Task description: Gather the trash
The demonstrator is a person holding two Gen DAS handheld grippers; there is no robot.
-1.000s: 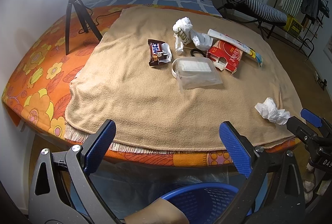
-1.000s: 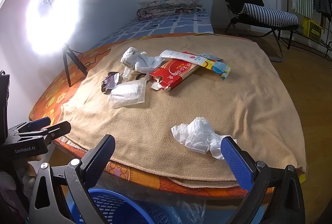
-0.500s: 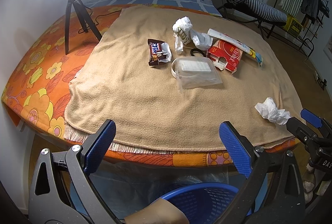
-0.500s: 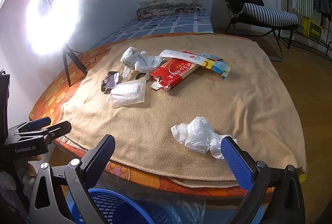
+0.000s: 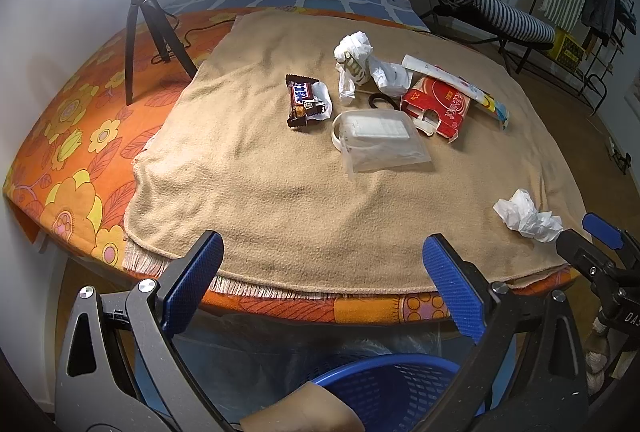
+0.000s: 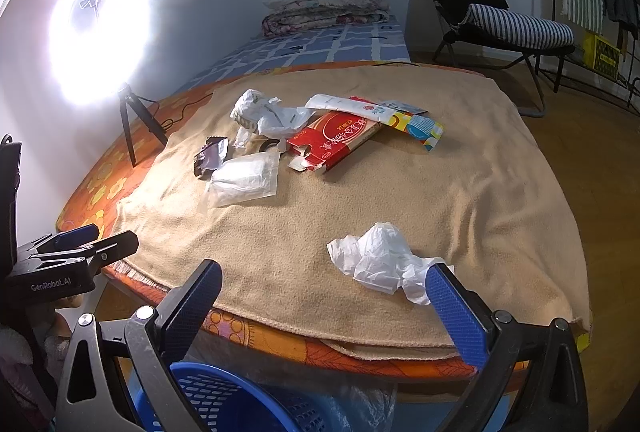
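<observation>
Right wrist view: the right gripper [image 6: 322, 296] hangs at the near edge of the bed, fingers spread wide and empty, over the rim of the blue basket [image 6: 208, 392].
Nearest trash: a crumpled white tissue [image 6: 380, 260] lies on the tan blanket [image 6: 480, 191], near the blanket's front edge, at about 1 o'clock from the gripper's middle, its trailing end just beside the right finger.
Tissue axis: it sprawls roughly from 10 o'clock to 4 o'clock, across the gripper's opening line at a slant.
Left wrist view: the left gripper [image 5: 322, 278] is also apart and empty; the same tissue [image 5: 526, 213] sits far out at its 2 o'clock, well apart, close by the other gripper's tips.
Nearer arm: the right one, by my judgement; a short reach forward and slightly rightward would bracket the tissue.
Far cluster: candy bar wrapper [image 5: 304, 99], clear plastic pouch [image 5: 380, 139], red carton [image 5: 438, 105], crumpled white bag [image 5: 356, 57] and a long printed wrapper [image 5: 460, 87] lie mid-blanket, around 12 o'clock from the left gripper.
Task state: nothing is held; every piece seen lies on the blanket, though most of the basket's inside is out of view.
</observation>
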